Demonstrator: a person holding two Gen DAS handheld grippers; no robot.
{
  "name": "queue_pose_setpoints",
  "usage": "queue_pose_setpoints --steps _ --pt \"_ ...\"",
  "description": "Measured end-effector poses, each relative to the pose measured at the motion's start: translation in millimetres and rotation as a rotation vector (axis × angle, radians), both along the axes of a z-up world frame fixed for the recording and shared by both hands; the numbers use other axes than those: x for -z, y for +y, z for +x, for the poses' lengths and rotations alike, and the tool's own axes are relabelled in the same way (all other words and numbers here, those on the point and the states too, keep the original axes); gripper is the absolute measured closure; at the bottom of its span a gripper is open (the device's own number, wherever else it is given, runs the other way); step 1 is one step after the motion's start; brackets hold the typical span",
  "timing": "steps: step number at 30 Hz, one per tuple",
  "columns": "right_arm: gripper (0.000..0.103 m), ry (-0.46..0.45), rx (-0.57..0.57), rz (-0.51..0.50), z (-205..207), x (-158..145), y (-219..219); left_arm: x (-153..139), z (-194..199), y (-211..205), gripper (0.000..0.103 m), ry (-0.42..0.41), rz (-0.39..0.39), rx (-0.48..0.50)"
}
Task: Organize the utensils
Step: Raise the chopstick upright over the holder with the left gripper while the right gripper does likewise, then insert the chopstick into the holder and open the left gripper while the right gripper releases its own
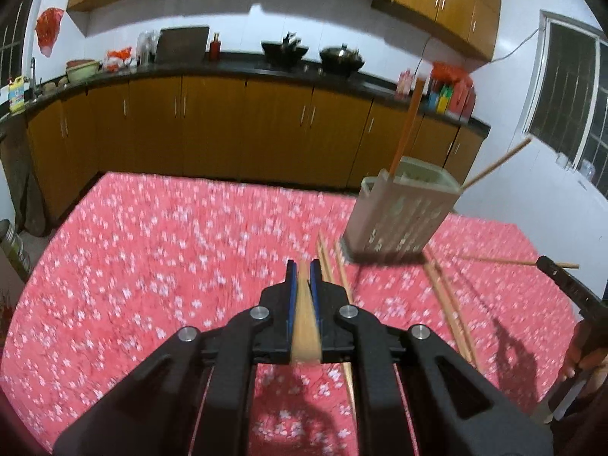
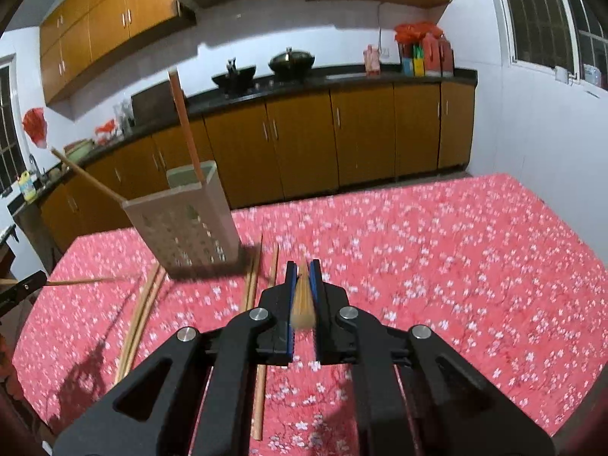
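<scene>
Between the blue pads of the left gripper (image 1: 303,266) a wooden chopstick (image 1: 305,326) is clamped, and the right gripper (image 2: 303,266) is closed on another chopstick (image 2: 303,300). Both hang above the red floral tablecloth (image 1: 152,250), where loose chopsticks (image 2: 141,315) lie beside the perforated utensil holder (image 2: 186,224), which has two chopsticks standing in it.
</scene>
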State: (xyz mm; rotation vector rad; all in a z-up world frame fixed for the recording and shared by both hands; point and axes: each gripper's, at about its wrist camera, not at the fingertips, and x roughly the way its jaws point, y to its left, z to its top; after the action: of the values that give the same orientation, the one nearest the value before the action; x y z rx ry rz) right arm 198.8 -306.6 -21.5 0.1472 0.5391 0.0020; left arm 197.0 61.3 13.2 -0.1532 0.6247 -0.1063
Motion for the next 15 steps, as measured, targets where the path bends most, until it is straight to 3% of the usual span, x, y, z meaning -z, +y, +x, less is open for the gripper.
queue_pose_setpoints --steps 9,15 --pt "0.096 -0.074 -0.017 -0.004 -4.3 -23.4 3.0 -23.1 -3.1 -3.2 0.095 -0.059 -0.001 0.007" --pt "0.096 -0.128 -0.073 0.018 -8.9 -51.2 12.3 -48.5 -7.6 -15.9 0.095 -0.110 0.000 0.066"
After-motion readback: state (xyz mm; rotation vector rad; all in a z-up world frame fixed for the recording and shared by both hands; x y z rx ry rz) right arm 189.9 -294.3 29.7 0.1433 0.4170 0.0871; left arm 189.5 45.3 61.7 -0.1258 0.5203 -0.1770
